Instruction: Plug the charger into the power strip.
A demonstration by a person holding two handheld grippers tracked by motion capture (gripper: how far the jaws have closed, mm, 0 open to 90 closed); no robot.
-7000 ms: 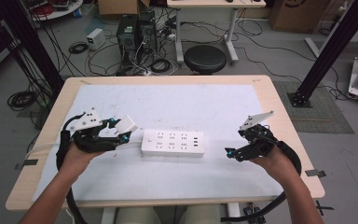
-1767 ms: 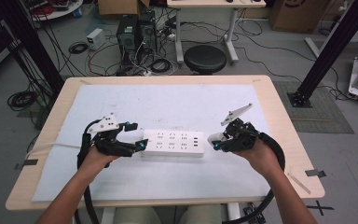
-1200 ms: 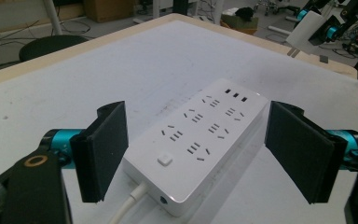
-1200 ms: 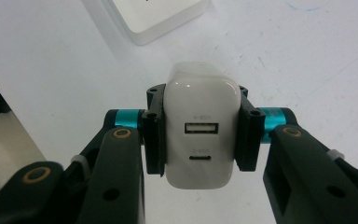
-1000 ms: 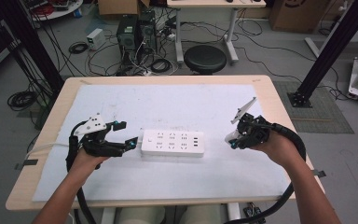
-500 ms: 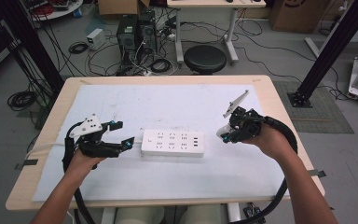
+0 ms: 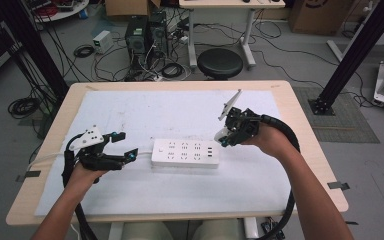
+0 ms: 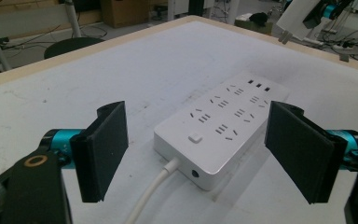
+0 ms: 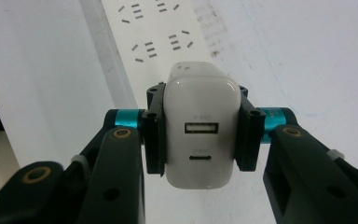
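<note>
A white power strip (image 7: 185, 153) lies flat in the middle of the white mat, its cord running off to the left. In the left gripper view the power strip (image 8: 221, 126) sits just beyond my open left gripper (image 8: 196, 156), whose pads stand wide on either side of its cord end. In the high view the left gripper (image 7: 125, 150) rests left of the strip. My right gripper (image 9: 199, 135) is shut on a white USB charger (image 9: 201, 135), with its two ports facing the camera. In the high view the right gripper (image 7: 224, 140) hovers above the strip's right end.
The white mat (image 7: 180, 115) covers most of the wooden table (image 7: 300, 125). Behind the table stand a black stool (image 7: 220, 62), computer towers and loose cables on the floor. A black frame post (image 7: 350, 55) rises at the right.
My right hand has carried the charger leftward and a little up, from beside the strip's right end to above it. The left hand has barely shifted.
</note>
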